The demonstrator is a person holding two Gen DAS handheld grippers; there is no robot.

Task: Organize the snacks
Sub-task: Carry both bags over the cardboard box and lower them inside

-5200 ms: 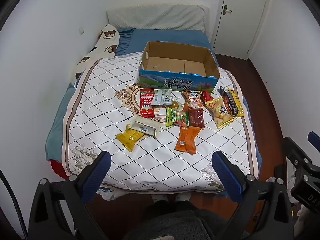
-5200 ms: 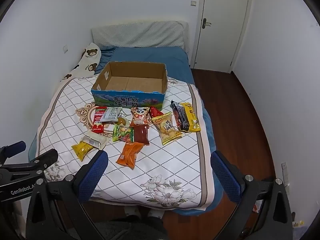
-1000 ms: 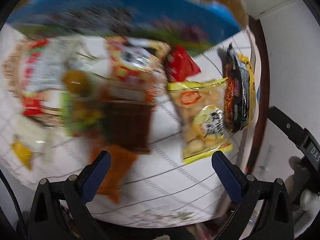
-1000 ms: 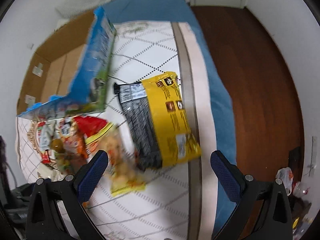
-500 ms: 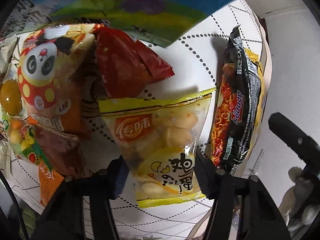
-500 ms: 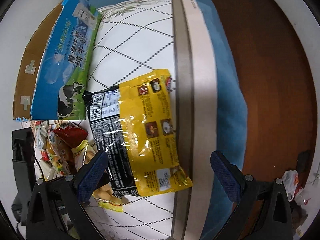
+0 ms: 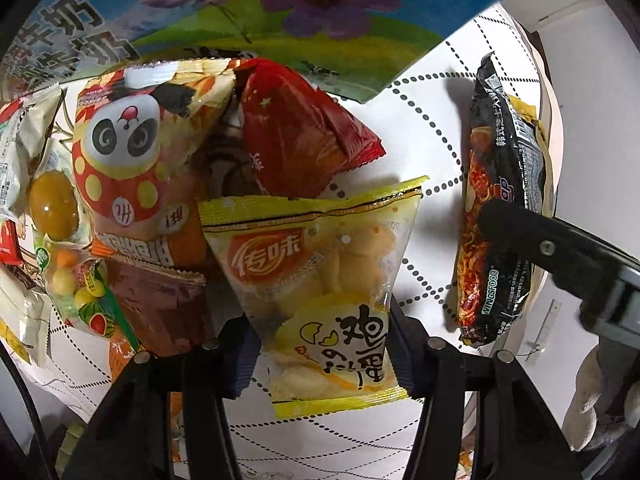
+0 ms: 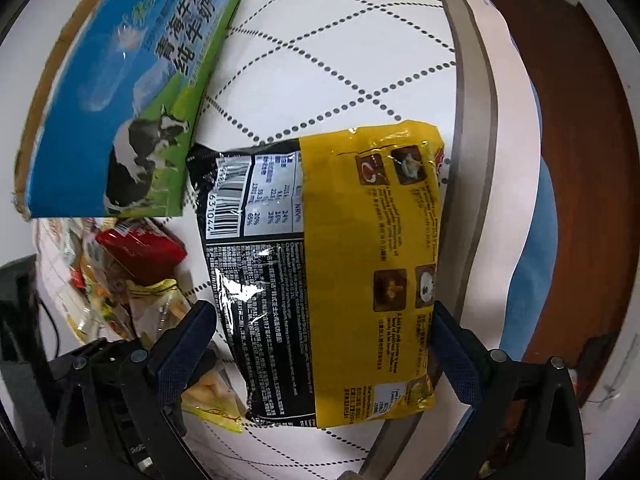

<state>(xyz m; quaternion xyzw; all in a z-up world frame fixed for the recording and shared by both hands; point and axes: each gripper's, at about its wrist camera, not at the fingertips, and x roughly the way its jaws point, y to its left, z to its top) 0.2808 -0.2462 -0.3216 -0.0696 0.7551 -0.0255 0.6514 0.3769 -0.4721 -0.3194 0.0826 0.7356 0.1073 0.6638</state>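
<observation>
My left gripper (image 7: 320,356) has closed in on a yellow egg-biscuit bag (image 7: 320,280), one finger against each side of its lower half. A red packet (image 7: 296,132) and a panda snack bag (image 7: 136,168) lie beside it, below the blue milk carton box (image 7: 224,12). My right gripper (image 8: 320,344) is open, its fingers either side of a black-and-yellow noodle pack (image 8: 328,272) near the bed's right edge. That pack also shows in the left wrist view (image 7: 500,216), with the right gripper's finger (image 7: 548,244) over it.
Several more snack packets (image 7: 68,248) are piled at left on the white quilted bedspread (image 8: 340,60). The box (image 8: 120,88) stands behind the noodle pack. The wooden floor (image 8: 580,160) lies beyond the bed's edge at right.
My left gripper's fingers have closed further onto the yellow biscuit bag and moved nearer. My right gripper has dropped closer to the noodle pack, its fingers now flanking it.
</observation>
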